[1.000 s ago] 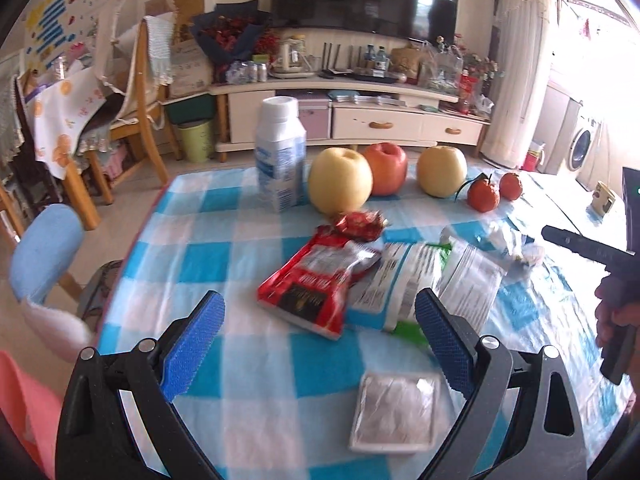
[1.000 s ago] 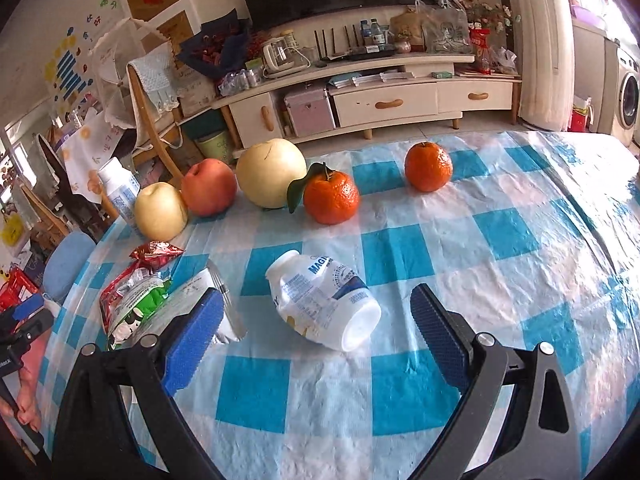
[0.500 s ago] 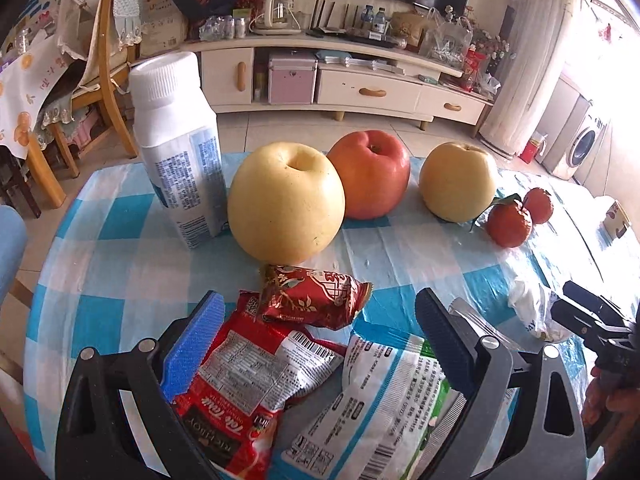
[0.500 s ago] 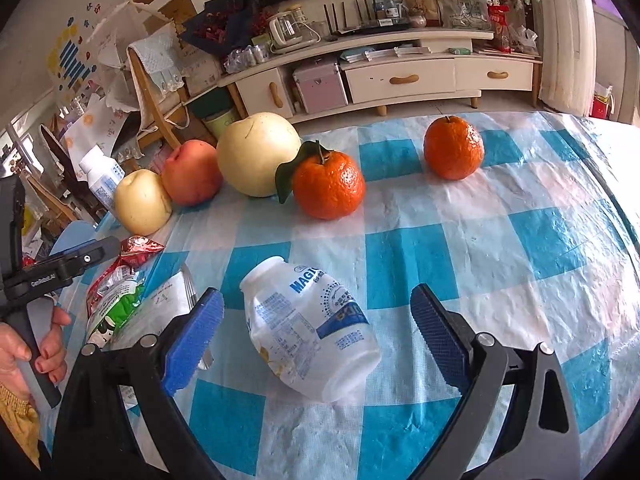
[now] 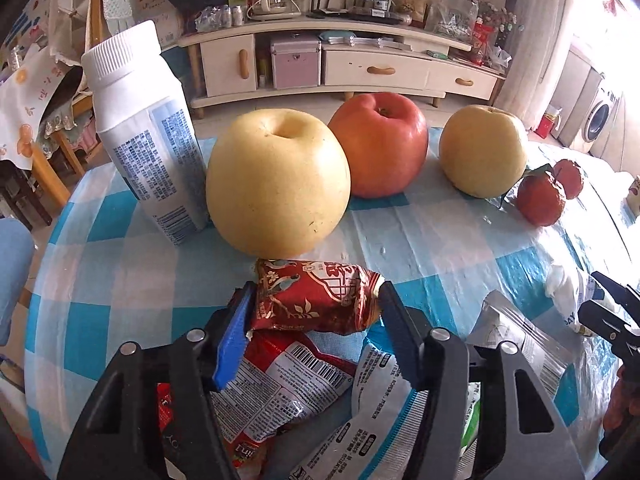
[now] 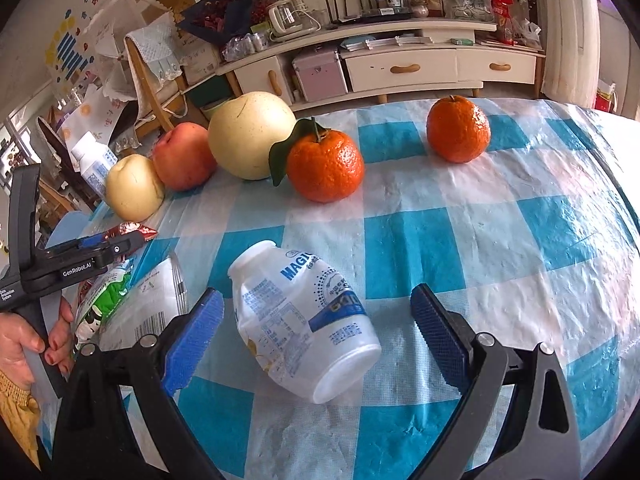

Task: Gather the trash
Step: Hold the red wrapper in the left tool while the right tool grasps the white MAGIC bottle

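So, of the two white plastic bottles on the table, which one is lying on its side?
The capless bottle with blue print, lying between the open right gripper pads. The other, the capped bottle, stands upright beside the yellow apple.

I am seeing a small red snack wrapper [image 5: 316, 298] with a gold pattern; it is lying crumpled on top of the other packets, just in front of the big yellow fruit, and the two blue pads of my left tool [image 5: 314, 334] are closing on its two ends. Under it a larger red packet [image 5: 276, 388] with a barcode is lying flat, and beside it a white and green packet [image 5: 372, 412]. An empty white plastic bottle [image 6: 304, 320] with blue print is lying on its side on the checked bench, its neck pointing away from me.
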{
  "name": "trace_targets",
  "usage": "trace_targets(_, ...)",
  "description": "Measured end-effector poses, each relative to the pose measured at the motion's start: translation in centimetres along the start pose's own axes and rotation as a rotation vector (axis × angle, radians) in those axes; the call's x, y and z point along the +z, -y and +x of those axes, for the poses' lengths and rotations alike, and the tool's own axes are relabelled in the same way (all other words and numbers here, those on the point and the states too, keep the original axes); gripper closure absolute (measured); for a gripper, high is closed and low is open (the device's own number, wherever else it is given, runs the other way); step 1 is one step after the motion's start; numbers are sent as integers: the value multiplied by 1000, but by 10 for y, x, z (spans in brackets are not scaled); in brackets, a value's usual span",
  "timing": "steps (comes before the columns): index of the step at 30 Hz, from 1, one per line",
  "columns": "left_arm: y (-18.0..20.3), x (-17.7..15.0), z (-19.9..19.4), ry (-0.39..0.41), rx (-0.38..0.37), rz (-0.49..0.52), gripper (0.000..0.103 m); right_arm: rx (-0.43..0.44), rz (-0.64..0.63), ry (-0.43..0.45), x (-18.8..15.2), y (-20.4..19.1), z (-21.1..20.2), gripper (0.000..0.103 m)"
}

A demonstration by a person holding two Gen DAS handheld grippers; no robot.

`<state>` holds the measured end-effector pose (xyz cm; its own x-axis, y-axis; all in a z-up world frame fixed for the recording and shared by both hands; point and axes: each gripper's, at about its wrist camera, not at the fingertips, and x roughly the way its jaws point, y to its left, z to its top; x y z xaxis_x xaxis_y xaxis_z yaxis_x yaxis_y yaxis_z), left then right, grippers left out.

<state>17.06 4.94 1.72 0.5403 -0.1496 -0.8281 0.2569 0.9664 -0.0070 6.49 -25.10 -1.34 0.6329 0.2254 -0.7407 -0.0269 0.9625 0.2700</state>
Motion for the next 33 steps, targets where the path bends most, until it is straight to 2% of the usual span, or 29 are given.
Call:
trace_targets(6, 4, -7, -7, -3, -14, -6, 53, -24, -67, -18, -2, -7, 3, 8)
trace_targets(8, 8, -12, -11, -3, -19, 0, 53, -40, -102, -27, -3, -11, 4, 12)
trace_targets(16, 14, -34, -33, -17, -56, 25, 53, -93, -242, -59, -11, -26, 5, 40)
trace_targets(24, 17, -75, -64, -7, -102, 2, 54, -33, -296, -82, -22, -41, 0, 43)
trace_targets(27, 16, -87, -77, 6, -113, -15, 54, -39, -327, -84, -26, -49, -4, 43)
trace_targets(33, 11, -102, -98, 33, -134, -60, 54, -22, -299, -62, -32, -51, -18, 43)
